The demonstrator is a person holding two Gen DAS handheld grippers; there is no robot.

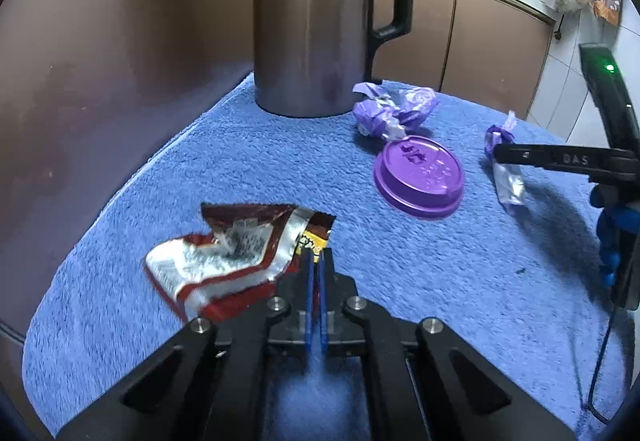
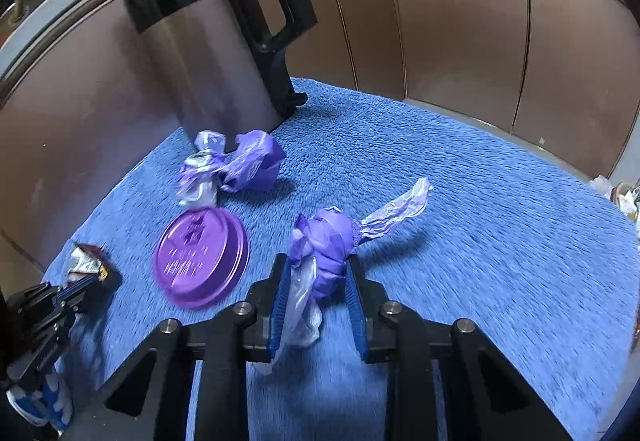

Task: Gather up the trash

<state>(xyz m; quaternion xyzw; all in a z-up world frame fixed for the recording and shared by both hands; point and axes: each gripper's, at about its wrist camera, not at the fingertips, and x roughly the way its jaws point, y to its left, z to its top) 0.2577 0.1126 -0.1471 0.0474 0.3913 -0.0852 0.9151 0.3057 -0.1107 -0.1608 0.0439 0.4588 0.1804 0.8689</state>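
- towel (image 1: 240,169): blue, covers the work surface. left edge curves along a brown cabinet (image 1: 100,61); far edge ends below the cabinet doors at the back.
- wrapper (image 1: 224,257): red and silver, torn, lies crumpled near the towel's left edge. its right end sits between the fingers of the left gripper (image 1: 316,261).
- left gripper: blue pads are drawn nearly together, clamped on the wrapper's right end. in the right wrist view it shows at the far left (image 2: 80,287), with the wrapper (image 2: 86,261) at its tip.
- kettle (image 1: 312,41): steel and black, upright at the towel's far left corner, handle to the right. bare towel lies between kettle and wrapper.
- bag wad (image 1: 394,113): purple plastic, crumpled, just right of the kettle base.
- lid (image 1: 418,177): purple cup lid, just in front of the bag wad; whether the two touch cannot be told.
- twisted bag (image 2: 328,253): purple and clear plastic, right of the lid and apart from it, with a loose tail reaching up and right.
- right gripper (image 2: 316,273): pads stand on either side of the twisted bag, closed onto it. seen in the left wrist view (image 1: 500,153).
- right of the twisted bag: open bare towel out to the curved right edge.
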